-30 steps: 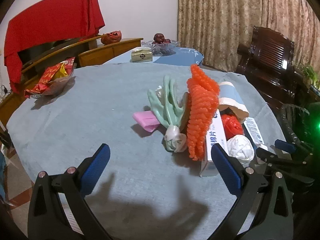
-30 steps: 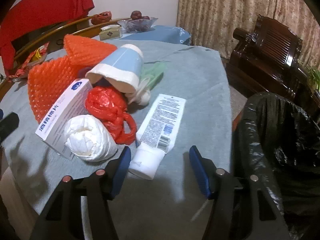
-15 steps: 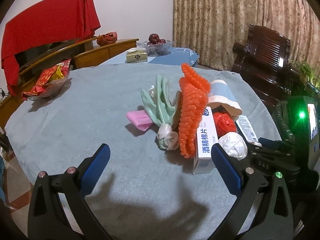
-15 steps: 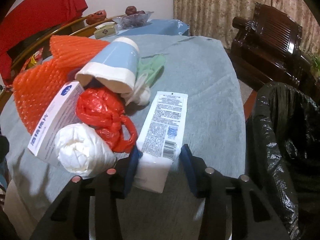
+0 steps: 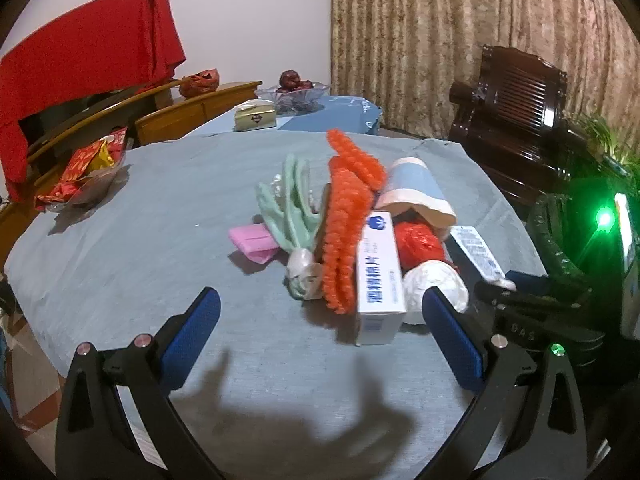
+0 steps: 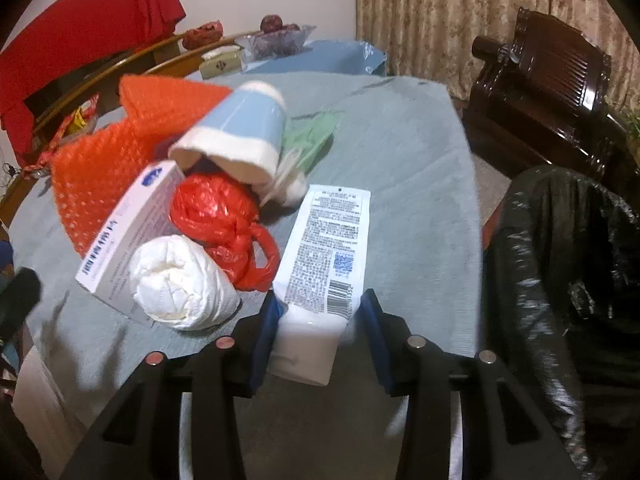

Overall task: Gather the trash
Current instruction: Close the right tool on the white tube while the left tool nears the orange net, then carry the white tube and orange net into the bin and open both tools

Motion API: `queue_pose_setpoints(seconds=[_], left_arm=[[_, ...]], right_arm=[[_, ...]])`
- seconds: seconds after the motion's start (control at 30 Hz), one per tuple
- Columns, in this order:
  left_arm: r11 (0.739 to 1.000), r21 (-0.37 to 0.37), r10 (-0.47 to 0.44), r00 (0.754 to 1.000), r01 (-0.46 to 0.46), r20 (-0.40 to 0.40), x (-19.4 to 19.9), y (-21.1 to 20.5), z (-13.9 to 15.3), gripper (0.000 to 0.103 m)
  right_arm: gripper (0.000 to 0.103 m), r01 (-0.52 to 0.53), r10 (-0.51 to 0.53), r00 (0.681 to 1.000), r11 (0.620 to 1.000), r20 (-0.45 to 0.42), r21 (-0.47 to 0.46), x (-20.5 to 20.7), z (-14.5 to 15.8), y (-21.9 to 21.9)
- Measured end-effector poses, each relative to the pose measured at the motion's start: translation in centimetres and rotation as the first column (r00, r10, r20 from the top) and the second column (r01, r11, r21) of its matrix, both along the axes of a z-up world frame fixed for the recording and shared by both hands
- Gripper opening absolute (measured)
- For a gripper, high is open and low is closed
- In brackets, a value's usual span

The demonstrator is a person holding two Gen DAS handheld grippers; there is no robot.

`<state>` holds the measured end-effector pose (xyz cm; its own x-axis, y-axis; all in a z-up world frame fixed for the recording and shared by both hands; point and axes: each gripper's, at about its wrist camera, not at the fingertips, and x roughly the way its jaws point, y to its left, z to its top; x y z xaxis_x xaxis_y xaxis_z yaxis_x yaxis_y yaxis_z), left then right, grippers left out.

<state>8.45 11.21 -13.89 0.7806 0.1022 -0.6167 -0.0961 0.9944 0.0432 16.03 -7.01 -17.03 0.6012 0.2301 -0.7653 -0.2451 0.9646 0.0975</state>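
Covering the table (image 5: 132, 240), grey-blue cloth; patterned curtains (image 5: 420, 40) behind

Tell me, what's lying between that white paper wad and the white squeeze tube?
In the right wrist view, a knotted red plastic bag lies between the white paper wad and the white tube, its handle loop reaching toward the tube.

The left gripper (image 5: 320, 320) stands with its jaws spread wide, the blue pads (image 5: 192, 332) far apart and nothing between them; it hangs low, level and pointing forward. The right gripper (image 6: 318, 320) has its jaws drawn in narrow, both blue pads (image 6: 266, 328) against the sides of a white tube's (image 6: 320, 256) cap end, the tube reaching forward from between the fingers.
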Motion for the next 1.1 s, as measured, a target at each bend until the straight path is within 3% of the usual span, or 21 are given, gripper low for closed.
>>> queue_pose_setpoints(seconds=[0.07,0.17,0.23,0.63,0.73,0.8,0.87,1.1], left_arm=[[1.0,0.003,-0.013,1.0,0.013,0.001,0.0,-0.6,-0.2,0.093],[0.999,-0.007,-0.047,0.999,0.047,-0.013,0.3,-1.4,-0.8,0.071],[0.998,-0.025,-0.066,0.997,0.065,-0.034,0.6,-1.7,-1.6,0.064],[1.0,-0.018,-0.018,1.0,0.018,-0.009,3.6,-0.7,-1.8,0.066],[0.998,-0.042,-0.051,0.999,0.051,-0.008,4.9,-0.7,-1.9,0.049],[0.995,-0.08,-0.066,0.998,0.065,-0.021,5.5,-0.3,-2.0,0.027],[0.994,-0.093,-0.068,0.997,0.065,-0.025,5.5,-0.1,-2.1,0.015],[0.996,-0.077,-0.038,0.999,0.04,0.021,3.8,0.4,-0.2,0.013]], right_arm=[[0.042,0.003,-0.003,1.0,1.0,0.005,0.003,-0.2,0.4,-0.5],[0.042,0.008,-0.008,1.0,1.0,0.005,0.014,-0.3,0.8,-1.0],[0.04,0.007,-0.008,1.0,1.0,0.011,0.018,-0.3,1.0,-1.3],[0.034,-0.025,0.025,0.999,1.0,0.021,0.012,0.5,1.6,-0.3],[0.034,-0.038,0.038,0.999,0.999,0.015,0.018,0.6,1.7,-0.2],[0.034,-0.04,0.04,0.999,0.999,0.009,0.031,0.6,1.7,-0.2],[0.034,-0.038,0.038,0.999,0.998,0.012,0.043,0.5,2.0,-0.5],[0.033,-0.044,0.041,0.998,0.997,0.053,0.061,0.0,3.7,-0.7]])
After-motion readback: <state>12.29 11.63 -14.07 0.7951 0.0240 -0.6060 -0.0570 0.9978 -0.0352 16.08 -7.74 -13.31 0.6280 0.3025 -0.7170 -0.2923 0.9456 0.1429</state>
